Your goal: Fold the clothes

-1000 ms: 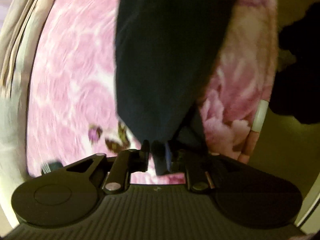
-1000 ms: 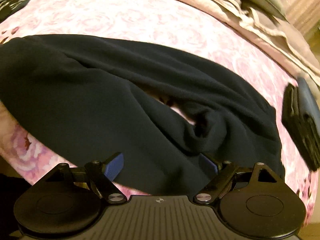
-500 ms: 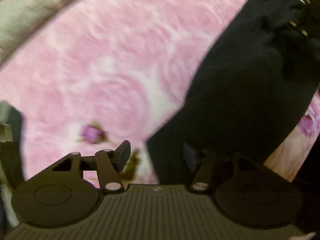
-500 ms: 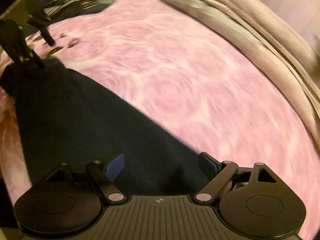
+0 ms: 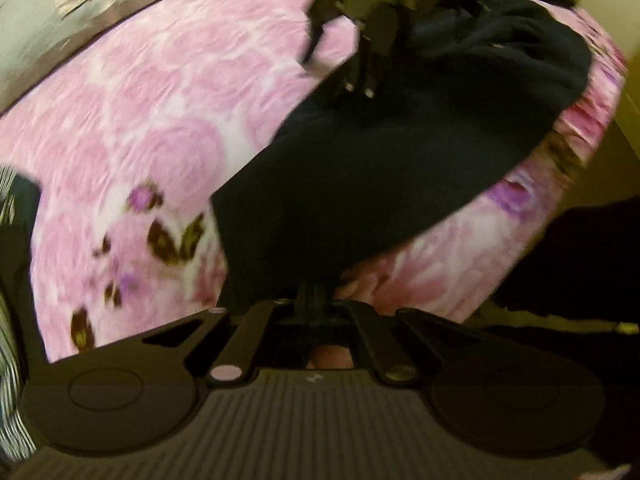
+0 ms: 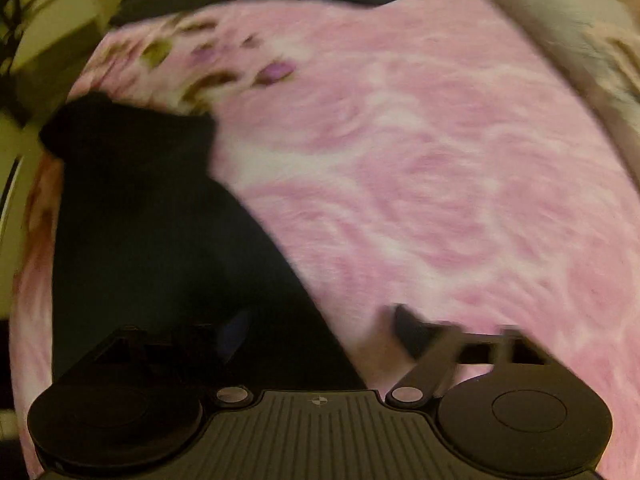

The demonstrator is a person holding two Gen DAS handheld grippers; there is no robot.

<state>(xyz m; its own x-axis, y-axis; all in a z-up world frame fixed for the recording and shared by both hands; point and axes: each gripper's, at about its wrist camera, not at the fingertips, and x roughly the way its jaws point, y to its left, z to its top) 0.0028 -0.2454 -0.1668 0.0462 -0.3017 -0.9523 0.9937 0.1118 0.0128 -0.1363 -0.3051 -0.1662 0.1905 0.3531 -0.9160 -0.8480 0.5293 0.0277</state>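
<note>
Left gripper [image 5: 314, 300] sits at the near edge of the bed, its 2 fingers drawn together and clamped on the near end of the dark garment [image 5: 384, 160]. From that pinch the cloth widens and runs away up and to the right across the pink floral bedspread [image 5: 160, 120], so its long axis lies diagonally along the bed's near edge, near end at the left gripper, far end toward the right gripper [image 5: 340, 68]. That far end bunches into thicker folds close to the edge of the mattress. In the left wrist view the right gripper appears blurred at the top, fingers pointing down over the garment's upper edge.

Seen from the right wrist view, the right gripper [image 6: 320, 332] has its fingers spread wide apart, holding nothing; 1 finger lies over the dark garment [image 6: 160, 240] and the other over bare bedspread [image 6: 440, 160]. Whether the fingertips touch the cloth is lost in motion blur. Here the garment stretches from the gripper toward the far left, ending in a squared corner near the bed's edge.

Beige bedding [image 5: 60, 20] is piled along the far side of the bed. Striped cloth [image 5: 12, 360] shows at the left margin of the left wrist view, and another dark mass [image 5: 580, 260] sits off the bed at the right.
</note>
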